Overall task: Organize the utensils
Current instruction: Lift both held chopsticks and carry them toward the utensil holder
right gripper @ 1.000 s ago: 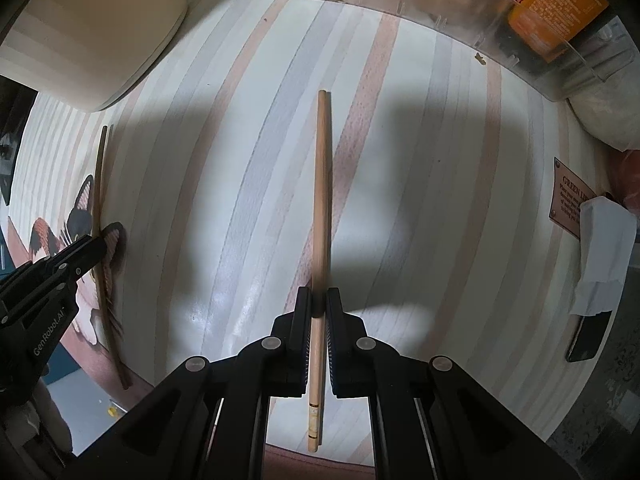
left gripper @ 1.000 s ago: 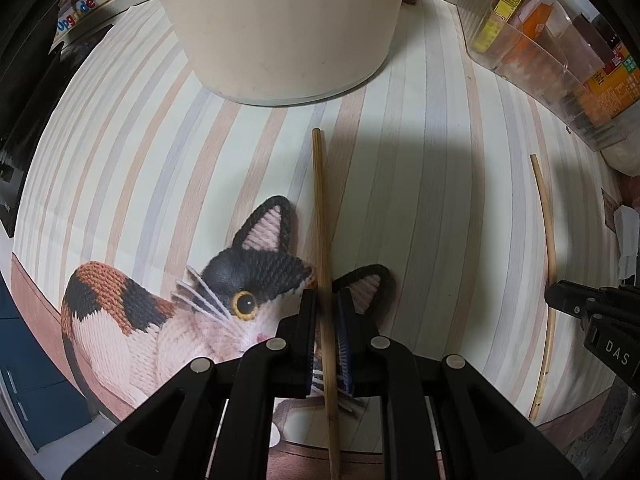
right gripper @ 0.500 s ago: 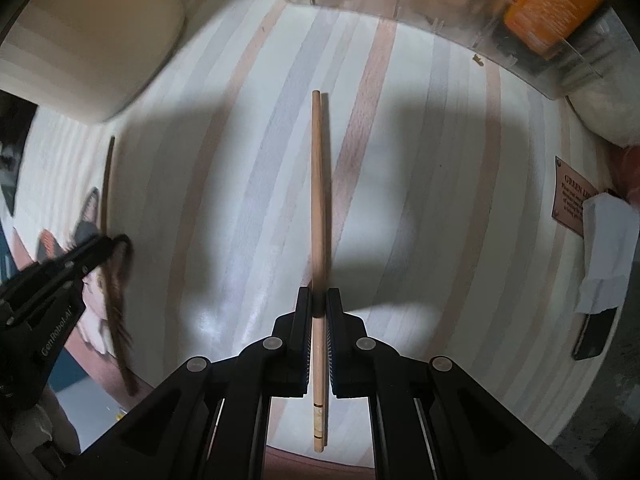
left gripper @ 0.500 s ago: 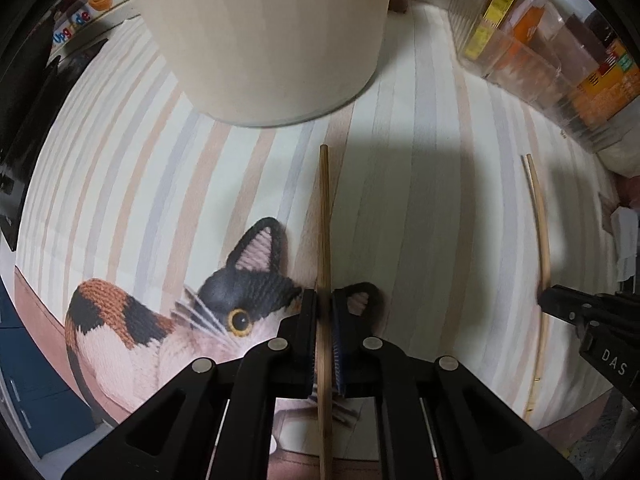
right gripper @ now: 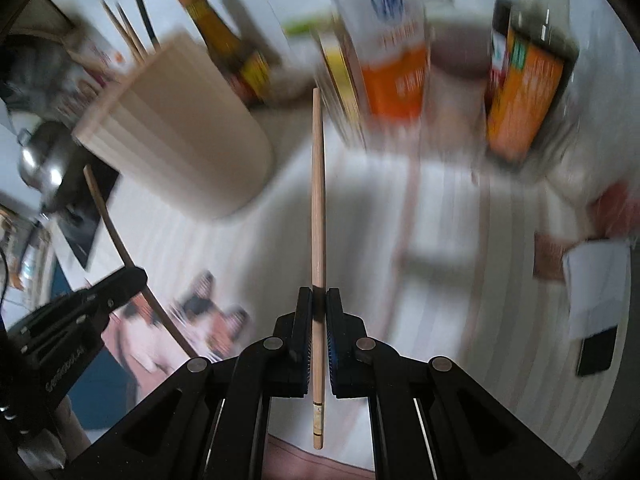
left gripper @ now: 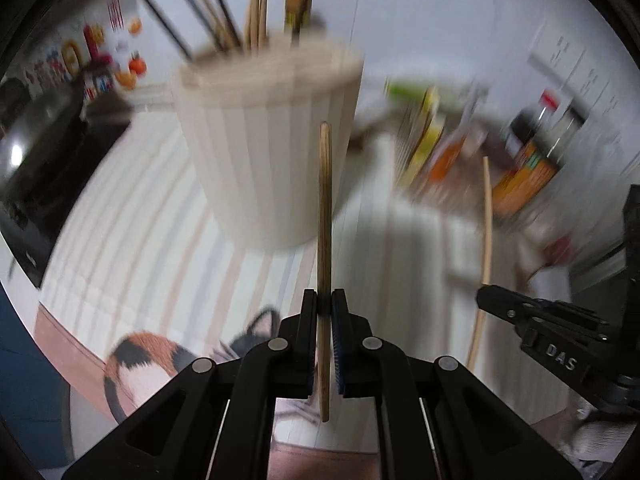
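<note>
My left gripper (left gripper: pixel 325 300) is shut on a dark wooden chopstick (left gripper: pixel 325 208), held off the striped mat and pointing toward the cream ribbed utensil holder (left gripper: pixel 268 148). Several chopsticks stand in that holder. My right gripper (right gripper: pixel 319 300) is shut on a lighter wooden chopstick (right gripper: pixel 318 200), also lifted clear of the mat. In the left wrist view the right gripper (left gripper: pixel 492 298) shows at the right with its chopstick (left gripper: pixel 485 240). In the right wrist view the left gripper (right gripper: pixel 132 278) shows at the left with its chopstick (right gripper: pixel 108 216), and the holder (right gripper: pixel 176 148) stands at upper left.
A striped mat (left gripper: pixel 132 216) with a calico cat picture (left gripper: pixel 144 356) covers the counter. Sauce bottles and boxes (right gripper: pixel 392 64) crowd a clear bin at the back right. A dark stove with a pot (left gripper: pixel 36 160) lies at the left. A white card and a phone (right gripper: pixel 596 350) sit at the right edge.
Both grippers have risen and tilted up, each lifting its chopstick off the mat. The holder's rim and the back wall have come into view. The pictures are now motion-blurred.
</note>
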Demonstrator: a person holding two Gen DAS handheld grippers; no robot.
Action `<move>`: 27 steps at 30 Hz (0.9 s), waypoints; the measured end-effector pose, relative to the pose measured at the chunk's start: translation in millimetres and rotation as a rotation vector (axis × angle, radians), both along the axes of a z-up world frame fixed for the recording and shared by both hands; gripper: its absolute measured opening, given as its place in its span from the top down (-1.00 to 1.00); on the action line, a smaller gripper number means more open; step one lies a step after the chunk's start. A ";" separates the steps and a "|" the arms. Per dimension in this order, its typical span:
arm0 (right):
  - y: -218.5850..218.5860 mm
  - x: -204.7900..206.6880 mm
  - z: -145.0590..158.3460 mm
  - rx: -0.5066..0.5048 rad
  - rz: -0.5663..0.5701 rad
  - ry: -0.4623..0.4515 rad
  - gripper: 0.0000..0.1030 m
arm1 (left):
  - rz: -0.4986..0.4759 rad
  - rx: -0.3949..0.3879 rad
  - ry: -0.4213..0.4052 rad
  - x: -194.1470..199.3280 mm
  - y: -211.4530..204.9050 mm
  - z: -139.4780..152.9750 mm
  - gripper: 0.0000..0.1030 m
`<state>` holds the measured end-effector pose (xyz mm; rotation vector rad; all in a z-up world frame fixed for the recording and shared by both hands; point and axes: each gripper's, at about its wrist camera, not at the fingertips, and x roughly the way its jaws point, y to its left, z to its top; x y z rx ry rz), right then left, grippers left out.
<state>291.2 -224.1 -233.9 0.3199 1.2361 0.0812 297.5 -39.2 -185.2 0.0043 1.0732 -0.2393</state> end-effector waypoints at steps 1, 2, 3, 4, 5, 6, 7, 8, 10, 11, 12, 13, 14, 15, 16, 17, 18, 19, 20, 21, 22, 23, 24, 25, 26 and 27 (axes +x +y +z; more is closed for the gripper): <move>-4.7 2.2 8.4 0.012 -0.007 -0.035 0.87 | 0.001 -0.013 -0.026 2.9 -1.7 11.8 0.92; -4.8 4.3 17.0 0.020 -0.012 -0.062 0.87 | 0.002 -0.031 -0.054 5.4 2.2 24.6 0.92; -6.4 7.7 29.7 0.031 -0.019 -0.096 0.87 | 0.002 -0.049 -0.085 7.9 3.7 40.0 0.92; -7.6 13.0 47.7 0.045 -0.025 -0.142 0.87 | 0.005 -0.071 -0.120 11.6 4.9 58.5 0.92; -7.2 18.4 61.2 0.055 -0.030 -0.176 0.87 | 0.004 -0.090 -0.140 15.2 5.9 70.4 0.92; -7.7 25.0 76.7 0.071 -0.035 -0.214 0.87 | 0.006 -0.113 -0.167 21.2 7.4 88.7 0.92; -8.3 33.4 91.1 0.086 -0.036 -0.245 0.87 | 0.011 -0.129 -0.189 26.2 9.2 101.3 0.92; -7.9 40.8 104.9 0.097 -0.038 -0.279 0.87 | 0.014 -0.145 -0.219 34.1 11.6 118.3 0.92; -5.4 53.4 132.7 0.116 -0.037 -0.349 0.87 | 0.033 -0.162 -0.268 48.7 19.1 143.5 0.92; -3.4 63.3 146.3 0.123 -0.039 -0.385 0.87 | 0.044 -0.162 -0.294 56.9 22.6 154.9 0.92; 2.2 71.4 154.8 0.126 -0.041 -0.410 0.87 | 0.060 -0.162 -0.319 64.5 27.4 164.5 0.92; 7.2 84.1 165.1 0.132 -0.038 -0.442 0.87 | 0.081 -0.158 -0.343 74.0 32.8 173.4 0.92; 11.3 96.1 172.5 0.137 -0.041 -0.459 0.87 | 0.092 -0.153 -0.355 78.9 36.6 177.5 0.91; 17.8 109.2 178.3 0.140 -0.038 -0.481 0.87 | 0.113 -0.146 -0.370 89.5 42.0 182.9 0.92; 22.3 120.6 181.5 0.140 -0.038 -0.492 0.87 | 0.129 -0.137 -0.380 96.8 45.3 185.6 0.91; 25.7 134.7 183.5 0.148 -0.040 -0.506 0.87 | 0.147 -0.119 -0.390 106.9 50.4 187.5 0.92; 32.6 147.2 183.9 0.155 -0.036 -0.513 0.87 | 0.159 -0.109 -0.395 113.2 54.3 187.0 0.92; 37.2 156.9 183.7 0.154 -0.035 -0.519 0.87 | 0.170 -0.097 -0.398 120.7 57.9 185.7 0.92; 44.8 168.7 182.2 0.153 -0.034 -0.532 0.87 | 0.184 -0.079 -0.401 128.9 61.5 182.8 0.92; 51.5 177.1 179.9 0.150 -0.026 -0.537 0.87 | 0.194 -0.068 -0.401 133.2 63.8 178.4 0.92; 57.1 184.7 177.6 0.145 -0.020 -0.542 0.87 | 0.202 -0.062 -0.398 137.9 66.2 174.6 0.91; 64.4 193.8 172.6 0.142 -0.013 -0.548 0.87 | 0.212 -0.061 -0.390 142.7 69.2 168.4 0.91; 72.7 202.2 168.9 0.138 0.001 -0.551 0.87 | 0.221 -0.057 -0.376 150.1 72.2 162.3 0.91; 80.4 209.0 165.4 0.125 0.011 -0.556 0.87 | 0.230 -0.054 -0.369 153.7 73.7 157.3 0.91; 85.0 216.6 163.8 0.118 0.021 -0.558 0.87 | 0.236 -0.057 -0.357 158.3 75.7 150.2 0.91; 90.9 221.7 159.6 0.111 0.032 -0.562 0.87 | 0.240 -0.057 -0.348 160.0 76.0 147.0 0.91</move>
